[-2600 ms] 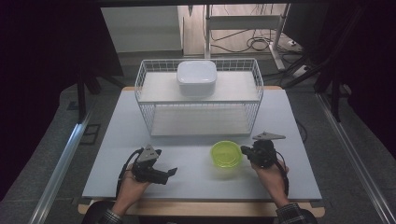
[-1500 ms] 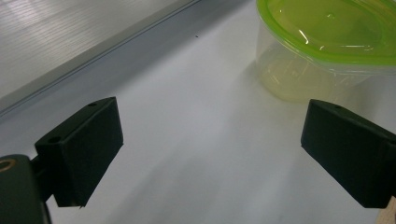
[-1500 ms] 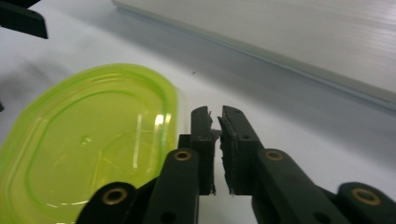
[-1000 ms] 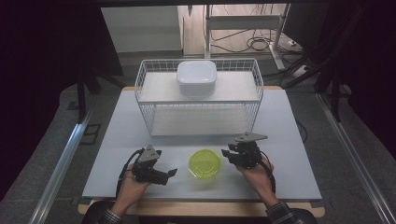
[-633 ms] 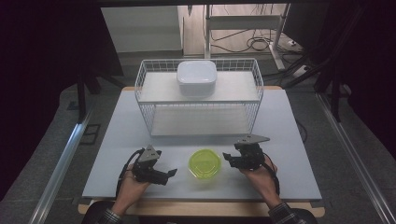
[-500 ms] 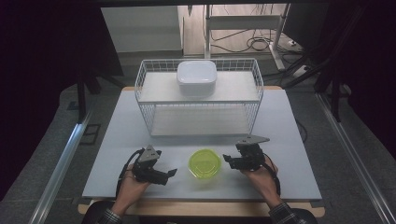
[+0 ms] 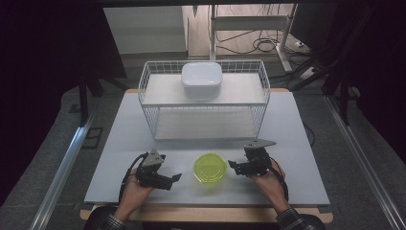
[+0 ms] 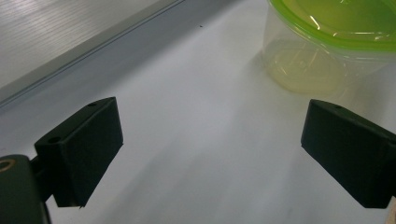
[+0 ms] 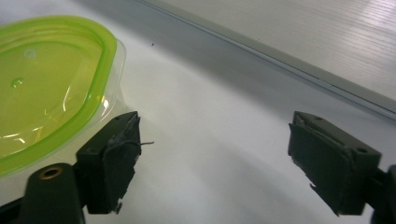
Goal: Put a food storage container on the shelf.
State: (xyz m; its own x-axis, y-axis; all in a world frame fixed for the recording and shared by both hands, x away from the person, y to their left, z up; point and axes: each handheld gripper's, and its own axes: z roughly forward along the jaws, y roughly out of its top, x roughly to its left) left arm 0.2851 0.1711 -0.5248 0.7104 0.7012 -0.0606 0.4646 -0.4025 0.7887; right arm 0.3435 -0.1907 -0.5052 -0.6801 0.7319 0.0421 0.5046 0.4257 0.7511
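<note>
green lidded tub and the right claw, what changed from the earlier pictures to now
The right claw slid the green-lidded tub leftward, toward the middle of the table's near edge. Its jaws have just been opening; they now stand apart beside the tub with nothing between them, so the tub is let go. The left claw, open, the white box and the wire rack stayed put.

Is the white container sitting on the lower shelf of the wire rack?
No, the white container sits on the top shelf of the wire rack, while the lower shelf beneath it is bare.
</note>
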